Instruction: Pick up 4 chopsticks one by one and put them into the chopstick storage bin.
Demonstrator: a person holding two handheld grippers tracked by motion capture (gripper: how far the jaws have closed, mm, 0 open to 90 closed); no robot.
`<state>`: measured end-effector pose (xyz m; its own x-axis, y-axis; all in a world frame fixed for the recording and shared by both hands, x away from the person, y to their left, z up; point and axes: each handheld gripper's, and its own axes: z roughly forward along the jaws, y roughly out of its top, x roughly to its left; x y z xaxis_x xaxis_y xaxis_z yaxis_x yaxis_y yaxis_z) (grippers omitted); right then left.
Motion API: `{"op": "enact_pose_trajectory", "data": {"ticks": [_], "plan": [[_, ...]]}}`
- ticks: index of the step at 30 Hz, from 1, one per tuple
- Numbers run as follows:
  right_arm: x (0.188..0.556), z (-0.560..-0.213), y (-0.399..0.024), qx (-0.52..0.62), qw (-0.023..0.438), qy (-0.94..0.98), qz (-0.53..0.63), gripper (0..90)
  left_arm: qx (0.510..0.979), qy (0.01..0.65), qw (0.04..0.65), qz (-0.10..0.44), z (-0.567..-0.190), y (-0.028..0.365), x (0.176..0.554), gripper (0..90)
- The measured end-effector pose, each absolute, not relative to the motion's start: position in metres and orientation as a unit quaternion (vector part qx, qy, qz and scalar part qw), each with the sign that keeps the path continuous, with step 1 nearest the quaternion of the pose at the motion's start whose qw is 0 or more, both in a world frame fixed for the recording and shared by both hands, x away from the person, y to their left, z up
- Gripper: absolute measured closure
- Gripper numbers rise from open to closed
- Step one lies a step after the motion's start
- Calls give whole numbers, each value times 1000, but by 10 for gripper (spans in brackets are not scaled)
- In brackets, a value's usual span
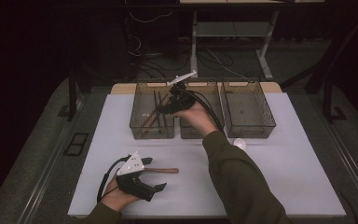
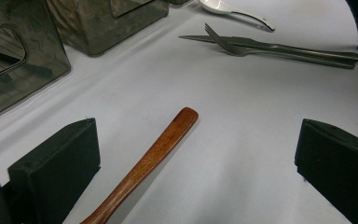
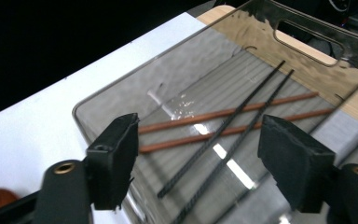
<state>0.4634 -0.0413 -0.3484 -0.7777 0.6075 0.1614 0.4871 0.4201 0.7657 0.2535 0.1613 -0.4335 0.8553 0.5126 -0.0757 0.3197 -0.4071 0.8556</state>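
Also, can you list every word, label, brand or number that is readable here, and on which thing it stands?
None: no readable text, label or number on the clear bins, the wooden handle, the chopsticks, the fork, the white spoon or the grippers.

A dim room is surrounding the white worktop (image 1: 279, 186) — grey carpeted floor (image 1: 32, 154) is lying around it, and cables (image 1: 144, 51) are trailing beneath a pale desk frame (image 1: 223, 32) behind.

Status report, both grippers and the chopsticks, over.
Right gripper open above left bin. Chopsticks lying inside, none held. Left gripper open around wooden handle, no contact. Nothing in the way.
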Motion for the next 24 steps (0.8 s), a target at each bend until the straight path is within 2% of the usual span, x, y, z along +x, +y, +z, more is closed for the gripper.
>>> {"op": "enact_pose_trajectory", "data": {"ticks": [6,8,13,24], "plan": [[447,-347,-68,323,70,833,444,240,834,250,481,100,-435,162,254,0],[444,-347,-76,323,61,836,440,202,833,253,482,100,-435,163,254,0],[431,-345,-92,312,50,833,454,197,831,254,484,100,-435,166,255,0],[401,-353,-120,293,68,836,458,192,828,262,485,100,-436,166,254,0]]}}
